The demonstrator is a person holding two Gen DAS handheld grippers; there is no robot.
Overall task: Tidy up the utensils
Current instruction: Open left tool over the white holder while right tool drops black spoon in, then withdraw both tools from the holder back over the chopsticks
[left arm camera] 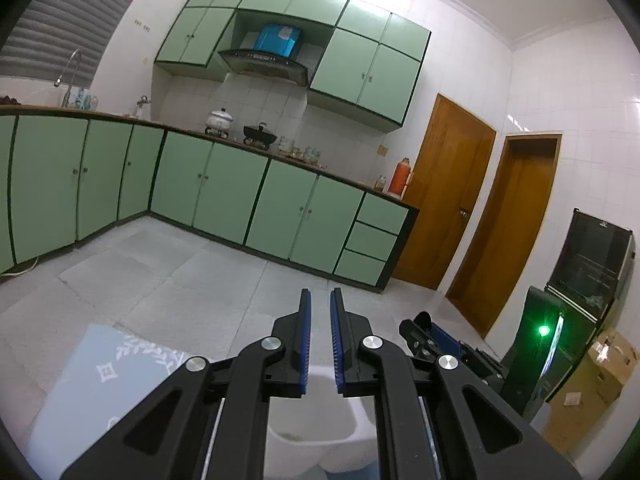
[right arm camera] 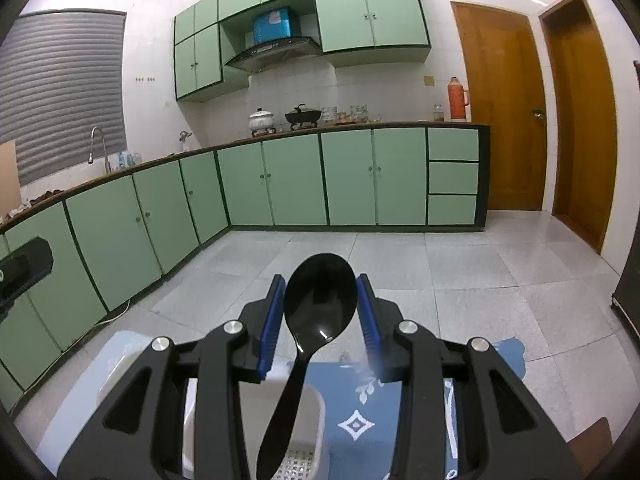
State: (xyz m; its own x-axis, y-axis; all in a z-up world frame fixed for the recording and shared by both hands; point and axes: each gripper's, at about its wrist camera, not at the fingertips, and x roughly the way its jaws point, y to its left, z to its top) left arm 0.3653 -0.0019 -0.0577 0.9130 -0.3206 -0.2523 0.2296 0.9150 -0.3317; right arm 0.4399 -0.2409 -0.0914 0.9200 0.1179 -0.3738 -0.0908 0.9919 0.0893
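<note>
In the right wrist view my right gripper (right arm camera: 320, 280) is shut on a black plastic spoon (right arm camera: 320, 300). Its blue pads press the two sides of the spoon's bowl. The bowl points up and away, and the handle slants down into a white utensil holder (right arm camera: 314, 404) with a perforated bottom, right under the gripper. In the left wrist view my left gripper (left arm camera: 320, 296) is shut, its blue pads almost together with nothing between them. It hovers over the white holder (left arm camera: 312, 412), which its black arms partly hide.
The holder stands on a blue cloth with white patterns (right arm camera: 352, 424), also visible as the cloth (left arm camera: 108, 360). Beyond lie a grey tiled floor (right arm camera: 460, 272), green cabinets (right arm camera: 296, 180) and wooden doors (right arm camera: 504, 112). A black appliance with a green light (left arm camera: 544, 330) and a cardboard box (left arm camera: 600, 368) stand on the right.
</note>
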